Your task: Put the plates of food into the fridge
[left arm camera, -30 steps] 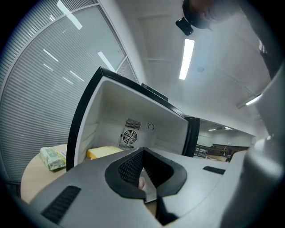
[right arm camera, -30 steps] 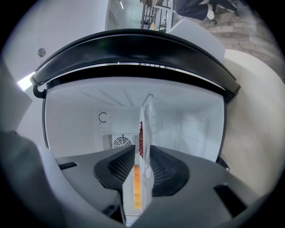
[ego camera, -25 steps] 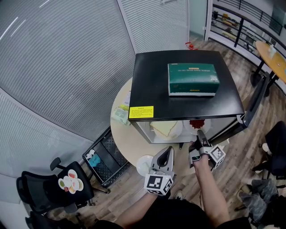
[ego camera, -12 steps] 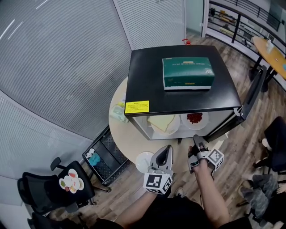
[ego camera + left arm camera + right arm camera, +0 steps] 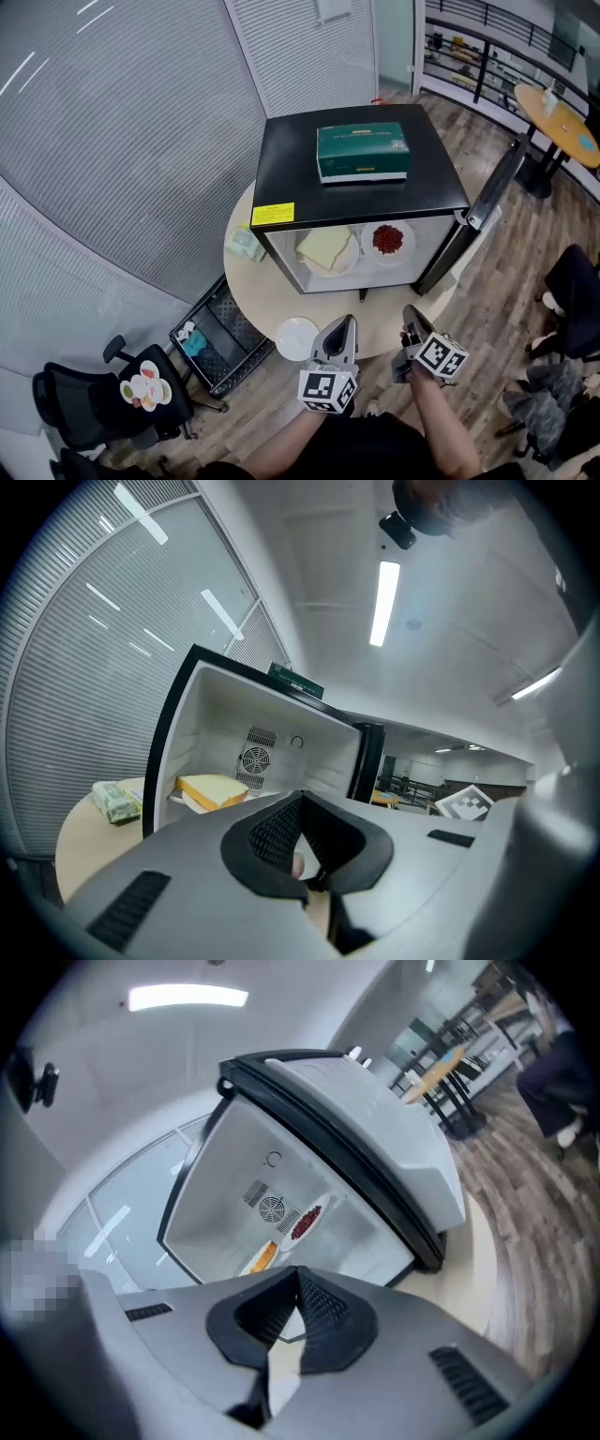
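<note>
The black mini fridge (image 5: 356, 183) stands on a round table with its door (image 5: 483, 211) swung open to the right. On its shelf sit a plate with a yellow slab of food (image 5: 326, 249) (image 5: 214, 789) (image 5: 262, 1256) and a plate of red food (image 5: 387, 239) (image 5: 307, 1222). An empty white plate (image 5: 297, 337) lies on the table's near edge. My left gripper (image 5: 346, 324) (image 5: 302, 803) is shut and empty, level, in front of the fridge. My right gripper (image 5: 411, 319) (image 5: 298, 1274) has just been closing; it is shut with nothing between its jaws, well short of the fridge.
A green box (image 5: 364, 153) lies on the fridge top. A wrapped packet (image 5: 246, 244) sits on the table left of the fridge. A black wire cart (image 5: 220, 328) and an office chair (image 5: 103, 403) stand at the lower left. A wooden table (image 5: 562, 117) is far right.
Both grippers have drawn back from the fridge opening toward me. The right gripper has rolled and its jaws went from open to shut, leaving the red-food plate on the shelf.
</note>
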Demonstrator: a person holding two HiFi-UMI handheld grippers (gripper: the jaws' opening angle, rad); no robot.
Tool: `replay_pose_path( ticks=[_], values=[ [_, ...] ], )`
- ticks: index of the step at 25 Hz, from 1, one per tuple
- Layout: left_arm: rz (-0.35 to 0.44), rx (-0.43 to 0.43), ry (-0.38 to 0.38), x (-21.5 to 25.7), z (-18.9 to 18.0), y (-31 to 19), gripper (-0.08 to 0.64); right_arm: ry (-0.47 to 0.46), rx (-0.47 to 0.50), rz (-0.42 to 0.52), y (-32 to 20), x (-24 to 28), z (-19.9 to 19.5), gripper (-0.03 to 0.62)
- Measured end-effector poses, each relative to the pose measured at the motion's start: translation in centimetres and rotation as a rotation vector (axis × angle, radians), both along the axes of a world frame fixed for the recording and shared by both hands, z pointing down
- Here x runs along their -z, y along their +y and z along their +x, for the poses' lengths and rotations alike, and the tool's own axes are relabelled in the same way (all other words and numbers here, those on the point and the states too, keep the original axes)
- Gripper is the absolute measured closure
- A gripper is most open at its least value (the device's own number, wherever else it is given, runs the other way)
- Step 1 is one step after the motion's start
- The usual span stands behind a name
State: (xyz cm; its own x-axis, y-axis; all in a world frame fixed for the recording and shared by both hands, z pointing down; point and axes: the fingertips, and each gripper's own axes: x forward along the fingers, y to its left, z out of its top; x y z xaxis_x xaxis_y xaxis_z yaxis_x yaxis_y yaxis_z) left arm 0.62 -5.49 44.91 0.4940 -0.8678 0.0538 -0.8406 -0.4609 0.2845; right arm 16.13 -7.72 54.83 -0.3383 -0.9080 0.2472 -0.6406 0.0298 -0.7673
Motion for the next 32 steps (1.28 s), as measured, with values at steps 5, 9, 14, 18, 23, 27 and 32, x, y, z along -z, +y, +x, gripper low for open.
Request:
replay_pose_path(
  ticks=[5, 9, 14, 18, 23, 27, 32],
  values=[
    [0.025, 0.021, 0.004, 1.2, 0.9, 3.4, 0.557, 0.311, 0.077, 0.187, 3.2, 5.5, 0.6, 0.584],
    [0.028, 0.052, 0.003, 2.0, 1.1, 6.4, 0.555, 0.453, 0.126, 0.308, 6.6, 8.8, 0.4, 0.584],
    [0.026, 0.08, -0.005, 2.9, 1.4, 9.3, 0.556, 0.536, 0.175, 0.375, 10.3, 10.2, -0.2, 0.584],
    [0.042, 0.097, -0.002, 3.7, 1.5, 10.8, 0.557, 0.55, 0.184, 0.379, 12.3, 9.9, -0.7, 0.584],
    [0.037, 0.099, 0.009, 2.8, 1.3, 11.8, 0.556, 0.552, 0.182, 0.376, 13.7, 8.9, -1.3, 0.584],
    [0.01, 0.082, 0.01, 1.4, 1.4, 12.0, 0.556, 0.56, 0.192, 0.362, 13.7, 8.2, -2.1, 0.584],
    [-0.003, 0.066, -0.01, 0.7, 1.6, 11.8, 0.557, 0.544, 0.18, 0.352, 13.1, 8.0, -2.2, 0.584]
  ],
)
